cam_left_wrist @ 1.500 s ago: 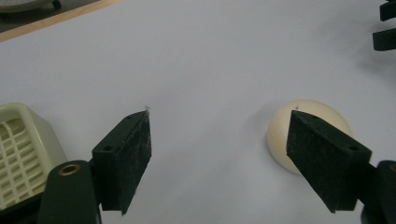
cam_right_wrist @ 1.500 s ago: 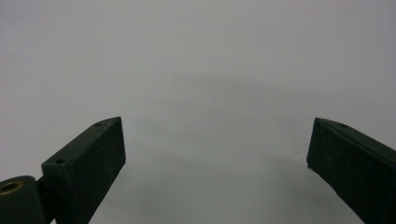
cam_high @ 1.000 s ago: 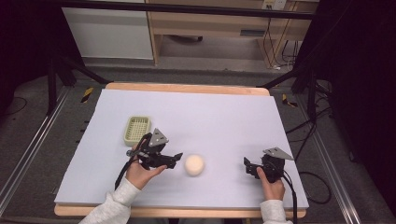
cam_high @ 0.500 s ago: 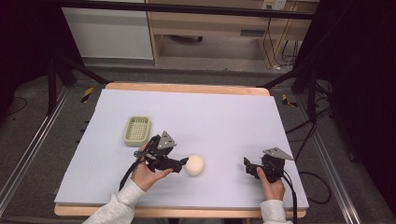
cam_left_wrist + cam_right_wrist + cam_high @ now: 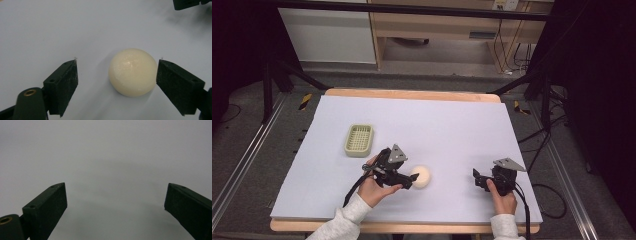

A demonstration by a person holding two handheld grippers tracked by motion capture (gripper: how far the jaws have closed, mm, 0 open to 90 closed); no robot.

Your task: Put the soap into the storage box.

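L gripper [image 5: 412, 178] is spread wide around the cream-white, smooth, round ball-shaped lump [image 5: 420, 176], which sits on the pale lilac table sheet [image 5: 437, 125], near edge, a bit left of centre. In the left gripper view the lump [image 5: 132, 72] is between the jaws but off-centre: just beside the right pad [image 5: 175, 85], maybe touching, can't tell for sure; clear gap to the left pad [image 5: 63, 86]. Nothing gripped yet.

R gripper [image 5: 479, 181] is parked near-right on the sheet, well apart from the lump, jaws released wide, nothing between them in its own view.

Step in hand, imo: close on the lump for a pick. To do it well:
- shift L gripper slightly toward its right pad side so the lump centres, else the closing pad shoves it sideways and it rolls
- keep pads low, at the widest part of the lump, not above it
- close slow; surface looks glossy and maybe soft, so light squeeze, stop at first contact on both sides

Likely dest, a guess: pale green slotted rectangular plastic tray [image 5: 359, 139], far-left of the lump.
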